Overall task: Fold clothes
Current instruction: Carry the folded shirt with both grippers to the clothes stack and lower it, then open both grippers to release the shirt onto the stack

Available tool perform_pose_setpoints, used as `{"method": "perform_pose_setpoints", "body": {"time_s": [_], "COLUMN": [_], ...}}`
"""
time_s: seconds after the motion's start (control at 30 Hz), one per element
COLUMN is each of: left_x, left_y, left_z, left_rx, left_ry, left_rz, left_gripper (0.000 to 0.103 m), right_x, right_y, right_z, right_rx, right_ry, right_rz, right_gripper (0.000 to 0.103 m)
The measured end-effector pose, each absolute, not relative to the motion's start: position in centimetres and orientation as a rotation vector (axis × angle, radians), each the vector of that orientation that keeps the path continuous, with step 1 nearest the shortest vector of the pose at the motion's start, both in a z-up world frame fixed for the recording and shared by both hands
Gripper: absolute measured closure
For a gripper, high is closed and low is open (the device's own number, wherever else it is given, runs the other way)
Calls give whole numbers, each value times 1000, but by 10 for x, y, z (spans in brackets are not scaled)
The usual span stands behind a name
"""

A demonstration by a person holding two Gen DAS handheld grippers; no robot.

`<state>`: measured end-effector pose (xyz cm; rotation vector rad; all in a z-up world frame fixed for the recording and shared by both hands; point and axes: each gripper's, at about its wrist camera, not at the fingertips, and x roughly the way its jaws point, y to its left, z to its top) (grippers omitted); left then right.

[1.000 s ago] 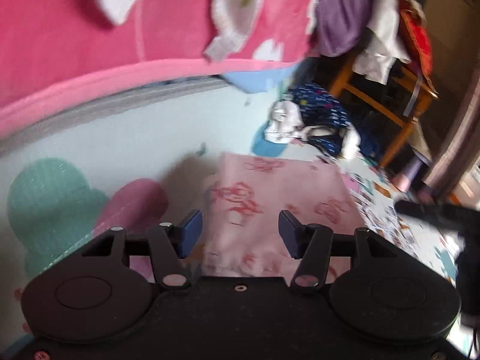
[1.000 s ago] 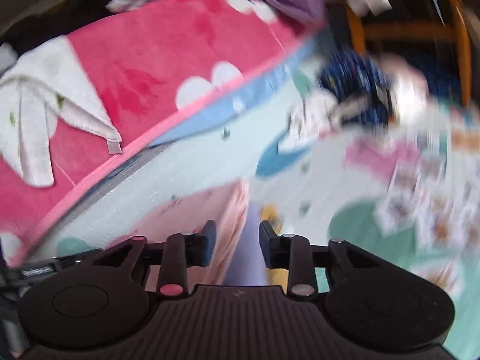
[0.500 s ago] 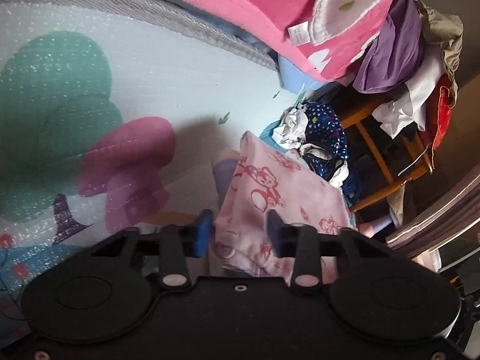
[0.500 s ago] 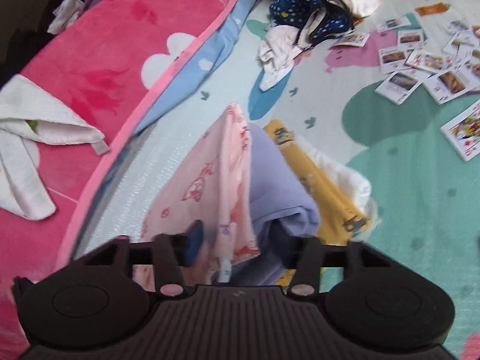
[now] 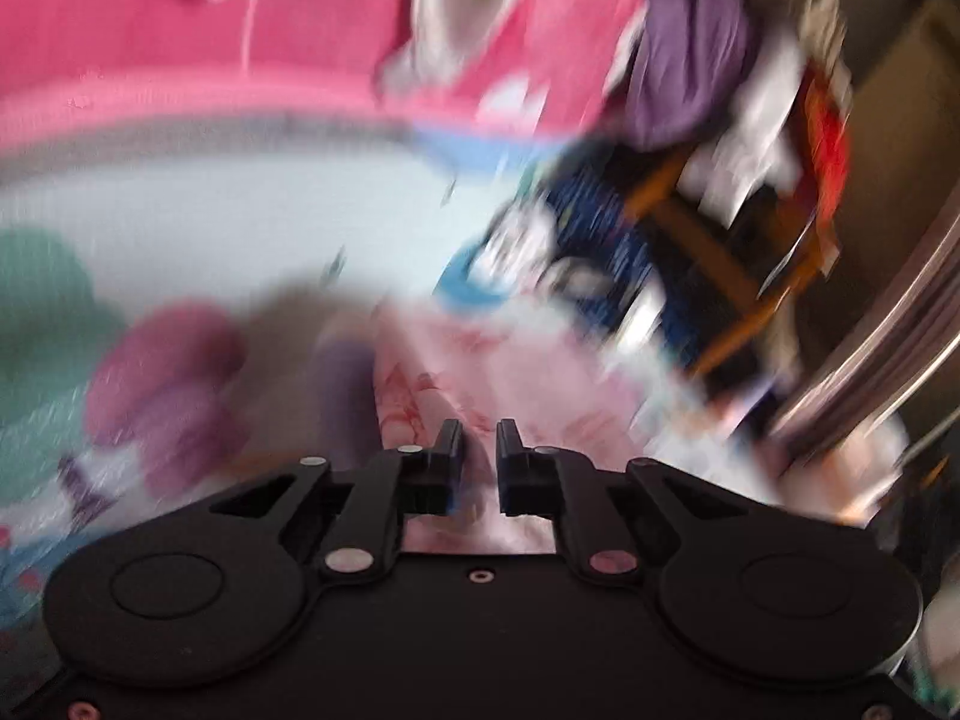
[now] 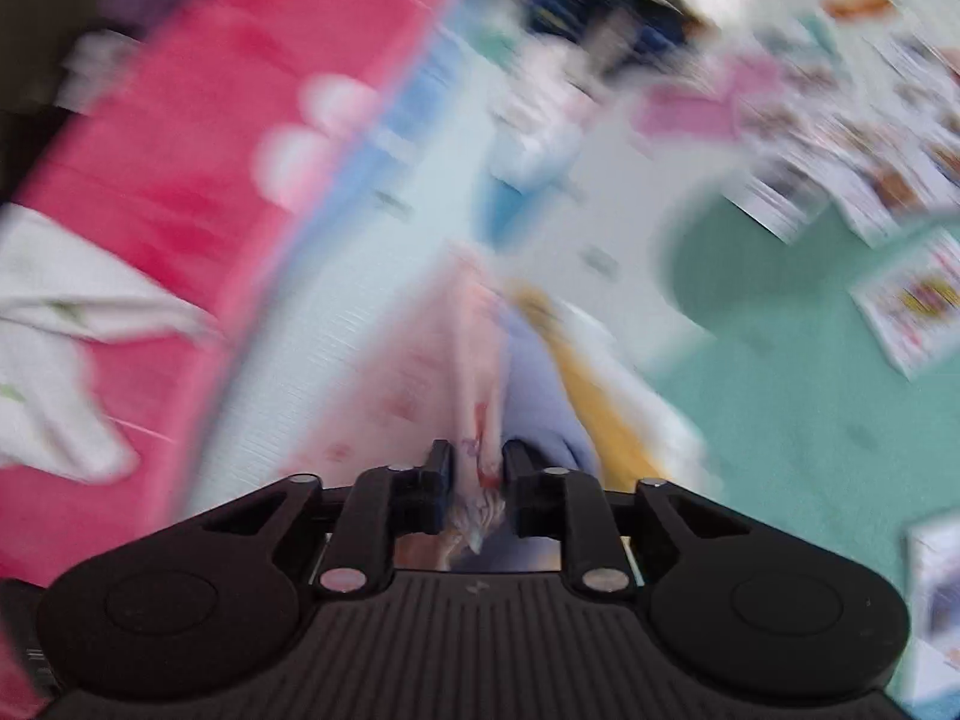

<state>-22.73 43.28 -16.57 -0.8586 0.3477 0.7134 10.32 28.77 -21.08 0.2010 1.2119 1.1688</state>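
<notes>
Both views are motion-blurred. A pale pink garment with red cartoon prints (image 5: 516, 372) hangs forward from my left gripper (image 5: 479, 450), whose fingers are closed on its near edge. My right gripper (image 6: 477, 471) is closed on another edge of the same pink garment (image 6: 414, 384), which runs away from the fingers as a raised ridge. Under it lie a folded lilac garment (image 6: 540, 396) and a yellow one (image 6: 606, 420) on the play mat.
A pink blanket with white towels (image 6: 180, 180) covers the bed edge at left. A heap of dark blue and white clothes (image 5: 600, 252) lies ahead by a wooden chair (image 5: 720, 258) piled with clothes. Picture cards (image 6: 870, 180) are scattered on the pale mat (image 5: 240, 228).
Both grippers have closed from open onto the pink garment's edge. Both are now moving fast with it, blurring the views, and the cloth is lifted off the stack.
</notes>
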Motion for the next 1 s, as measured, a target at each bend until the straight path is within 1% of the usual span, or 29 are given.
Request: {"method": "perform_pose_setpoints", "body": {"time_s": [0.07,0.13,0.3,0.37,0.4,0.47,0.5,0.53,0.6,0.63,0.7,0.73,0.77,0.87,0.93,1.0], "left_x": [-228,-229,-208,-187,-178,-162,-156,-149,-139,-140,-152,-159,-165,-181,-183,-189], "left_y": [427,421,421,422,425,433,435,434,432,428,418,413,408,395,393,389], "left_z": [-164,-155,-141,-149,-156,-173,-179,-183,-187,-182,-175,-174,-175,-177,-183,-184], "left_rx": [-820,-728,-568,-476,-475,-520,-525,-505,-468,-460,-458,-462,-471,-494,-511,-537], "left_ry": [370,381,362,403,422,453,468,479,496,490,450,435,430,427,482,495], "left_rz": [728,763,716,710,703,659,640,630,617,621,624,629,638,659,662,697], "left_gripper": [94,90,90,89,89,89,87,86,85,83,72,59,57,57,56,56], "right_x": [104,99,60,36,28,30,39,47,59,60,62,66,69,65,59,50], "right_y": [271,262,275,291,303,327,335,335,332,327,315,309,302,287,278,266], "right_z": [-209,-198,-159,-156,-159,-181,-194,-197,-199,-194,-184,-181,-177,-167,-165,-160], "right_rx": [233,190,-67,-209,-285,-412,-410,-376,-301,-286,-249,-225,-201,-194,-209,-229], "right_ry": [1169,1070,673,563,549,642,745,784,832,821,815,828,842,871,898,921], "right_rz": [1152,1139,1300,1407,1429,1343,1298,1286,1272,1285,1311,1319,1326,1339,1332,1320], "right_gripper": [71,69,70,71,73,73,73,72,72,72,69,68,68,68,63,60]}}
